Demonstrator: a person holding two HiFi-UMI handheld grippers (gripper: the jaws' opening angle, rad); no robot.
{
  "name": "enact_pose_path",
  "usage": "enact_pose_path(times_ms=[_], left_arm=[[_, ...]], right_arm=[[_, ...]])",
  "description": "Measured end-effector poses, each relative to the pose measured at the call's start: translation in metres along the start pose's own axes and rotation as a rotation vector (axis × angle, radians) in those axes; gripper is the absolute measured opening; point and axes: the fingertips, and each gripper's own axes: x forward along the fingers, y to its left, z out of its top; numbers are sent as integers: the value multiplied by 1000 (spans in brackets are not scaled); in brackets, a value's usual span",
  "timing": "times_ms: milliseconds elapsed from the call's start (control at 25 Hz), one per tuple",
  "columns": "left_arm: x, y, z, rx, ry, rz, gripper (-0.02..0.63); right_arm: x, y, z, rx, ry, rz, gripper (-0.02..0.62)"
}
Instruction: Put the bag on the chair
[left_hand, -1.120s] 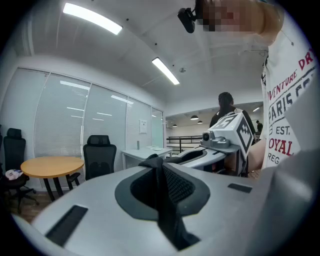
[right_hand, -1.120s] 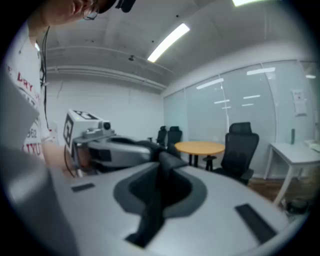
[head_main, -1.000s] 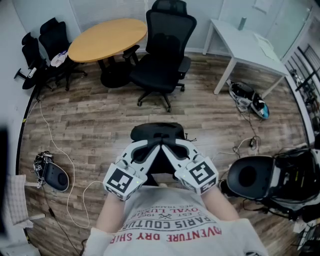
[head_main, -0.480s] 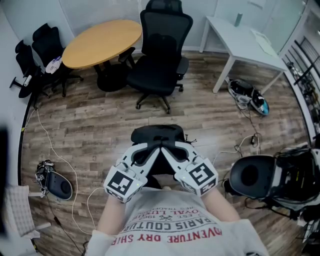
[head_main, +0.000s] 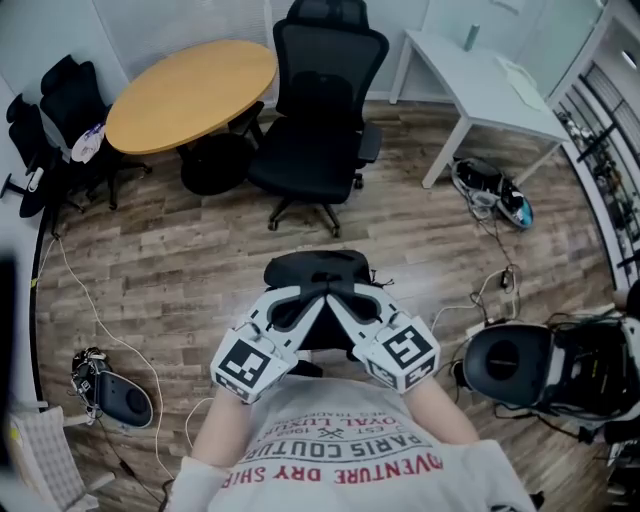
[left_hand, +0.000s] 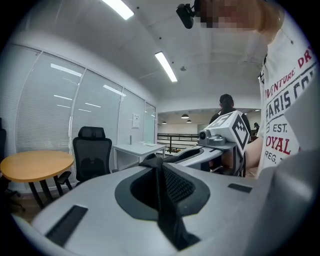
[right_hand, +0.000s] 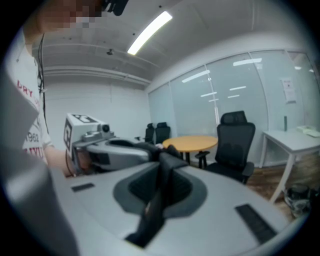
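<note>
1. Layout. The wooden floor (head_main: 180, 260) carries a black office chair (head_main: 322, 100), taken here as the reference. A round desk (head_main: 190, 85) stands just beside the chair on its left. A white desk (head_main: 480, 85) stands near the chair on its right.

2. Load. The black bag (head_main: 315, 268) hangs above the floor on the near side of the chair, well apart from it and roughly in line with its seat (head_main: 305, 165). It touches neither chair nor floor.

3. Tools. The left tool (head_main: 312, 295) and right tool (head_main: 338, 295) meet tip to tip directly above the bag. Each tool's jaws are pressed nearly together, pinching the bag's black strap (left_hand: 162, 200); both gripper views show the strap running between the jaws.

4. Step in hand (judged). The bag is in carriage toward the chair; placement is not yet done.

5. Recommended practice.
- Hold both pinches firm until the bag rests fully on the seat.
- Move both tools together and level, so that the strap does not slide through one pair of jaws.
- Raise the bag enough for its underside to clear the front edge of the seat.
- Approach from the front of the chair, between the armrests (head_main: 368, 140).
- Lower the bag onto the middle of the seat, clear of the backrest (head_main: 330, 60).
- Open the jaws only once the strap goes slack.
</note>
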Motion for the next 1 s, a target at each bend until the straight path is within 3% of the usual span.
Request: enact_pose_path(times_ms=[200, 320, 560, 1000], left_arm=[[-2, 52, 8, 29, -3, -46, 49], [-5, 81, 17, 2, -15, -47, 51], [-7, 127, 14, 9, -16, -12, 50], [54, 234, 20, -58, -2, 91, 51]], right_arm=[[48, -11, 21, 28, -17, -37, 44], [72, -14, 36, 11, -32, -38, 44], [116, -23, 46, -12, -31, -8, 44], [200, -106, 72, -26, 24, 109, 44]])
